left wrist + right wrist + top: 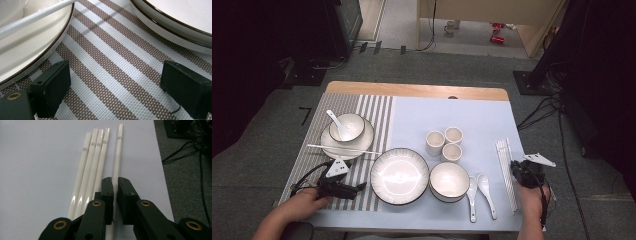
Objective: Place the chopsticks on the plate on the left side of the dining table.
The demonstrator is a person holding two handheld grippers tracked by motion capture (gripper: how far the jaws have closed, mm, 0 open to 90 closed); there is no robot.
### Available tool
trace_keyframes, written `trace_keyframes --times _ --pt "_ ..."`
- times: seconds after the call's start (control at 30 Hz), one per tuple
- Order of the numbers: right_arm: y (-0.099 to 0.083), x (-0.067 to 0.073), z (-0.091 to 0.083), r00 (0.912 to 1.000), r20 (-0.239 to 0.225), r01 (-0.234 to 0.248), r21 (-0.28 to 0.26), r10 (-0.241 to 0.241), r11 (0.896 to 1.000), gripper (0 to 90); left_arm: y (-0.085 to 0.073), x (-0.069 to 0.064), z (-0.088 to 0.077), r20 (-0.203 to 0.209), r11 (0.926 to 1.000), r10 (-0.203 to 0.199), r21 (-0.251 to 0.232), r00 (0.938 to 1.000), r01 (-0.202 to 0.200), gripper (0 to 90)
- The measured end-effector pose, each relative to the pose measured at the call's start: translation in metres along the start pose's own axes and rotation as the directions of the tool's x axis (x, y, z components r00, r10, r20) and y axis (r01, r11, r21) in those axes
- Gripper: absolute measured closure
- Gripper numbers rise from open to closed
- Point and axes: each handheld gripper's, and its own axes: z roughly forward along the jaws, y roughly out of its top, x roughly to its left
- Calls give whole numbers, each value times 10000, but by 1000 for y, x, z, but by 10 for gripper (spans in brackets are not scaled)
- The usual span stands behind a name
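right gripper (115, 192): jaws nearly closed around single chopstick (117, 157), right of four others (93, 157) | left gripper (112, 85): wide open, empty, over striped mat (112, 62)

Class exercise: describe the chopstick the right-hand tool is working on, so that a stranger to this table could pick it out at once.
Start at the pale blue mat and go to its right edge, where white chopsticks lie in a row. Four lie packed together; the wanted chopstick is the outermost. It alone lies apart from the rest, and runs between the nearly shut jaws of the right tool.
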Motion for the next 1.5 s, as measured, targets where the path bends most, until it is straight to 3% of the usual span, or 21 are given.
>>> trace_keyframes --times 0.87,0.97,1.27,1.5 --pt "12 -9 13 9979 -191 -617 -302 611 9976 848 0 1 0 35 10000 -30 -19 10000 30 95" --pt "14 -9 12 9961 -295 -844 -393 833 9957 849 0 1 0 48 10000 -45 -25 10000 45 95" --pt "20 -5 7 9957 -336 -881 -446 866 9951 849 0 1 0 69 10000 -58 -29 10000 58 95" --pt "26 2 -2 9929 -734 -981 -675 931 9929 851 0 1 0 82 10000 -64 -30 9999 64 95"
